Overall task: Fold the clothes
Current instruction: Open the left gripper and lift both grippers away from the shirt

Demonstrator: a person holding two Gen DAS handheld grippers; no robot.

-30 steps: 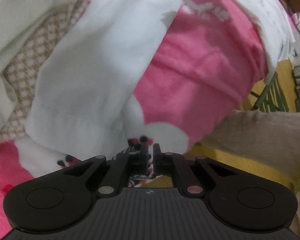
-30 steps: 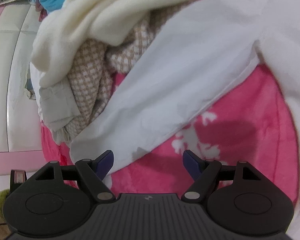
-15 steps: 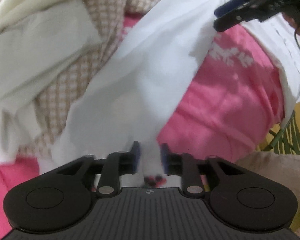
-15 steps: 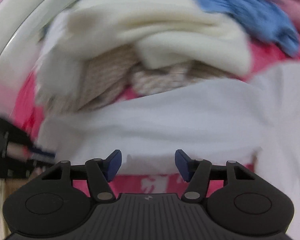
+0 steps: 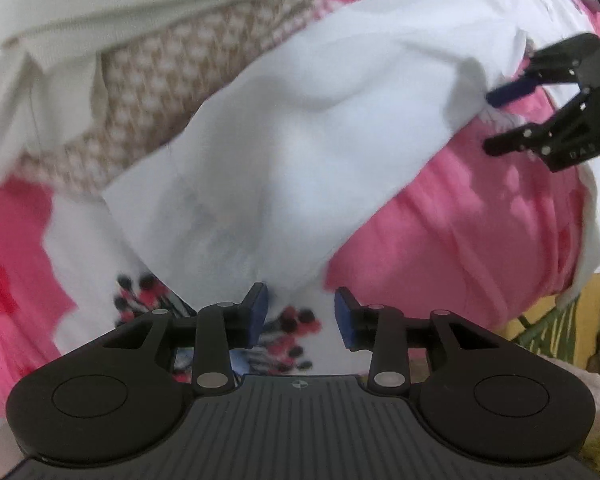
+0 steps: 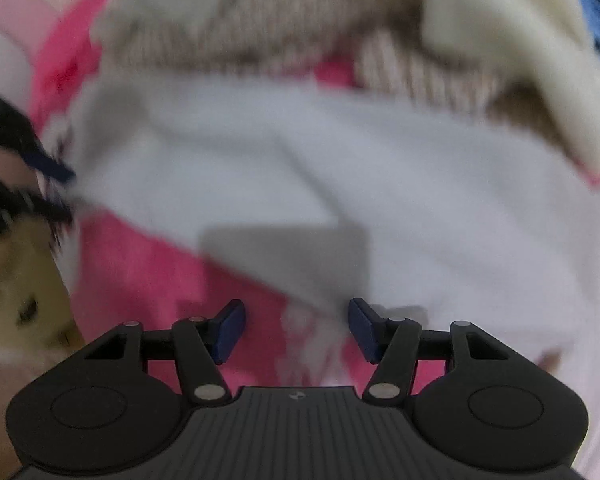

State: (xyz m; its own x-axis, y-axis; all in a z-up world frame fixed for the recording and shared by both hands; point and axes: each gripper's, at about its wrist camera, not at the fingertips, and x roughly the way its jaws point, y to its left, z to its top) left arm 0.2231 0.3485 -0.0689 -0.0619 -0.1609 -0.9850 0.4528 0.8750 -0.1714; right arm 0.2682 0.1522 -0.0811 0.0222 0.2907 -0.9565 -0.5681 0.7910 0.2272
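Observation:
A white garment's long sleeve lies slantwise across the pink blanket. My left gripper points down at the sleeve's lower end. Its jaws are opening, and the cloth's edge lies just ahead of the blue pads, which do not press on it. My right gripper stands open over the sleeve's lower edge, where white cloth meets pink; this view is blurred. The left wrist view also shows the right gripper at the sleeve's upper end, jaws apart. The left gripper shows at the left edge of the right wrist view.
A heap of clothes lies beyond the sleeve: a cream garment, a beige-and-white checked knit and something blue. The blanket has a white patch with red and black marks. Its edge drops to a yellow surface at the right.
My left jaws went from shut to open and the gripper rolled toward the sleeve's end. My right gripper rolled, moved along the sleeve closer to its edge, and its jaws narrowed somewhat.

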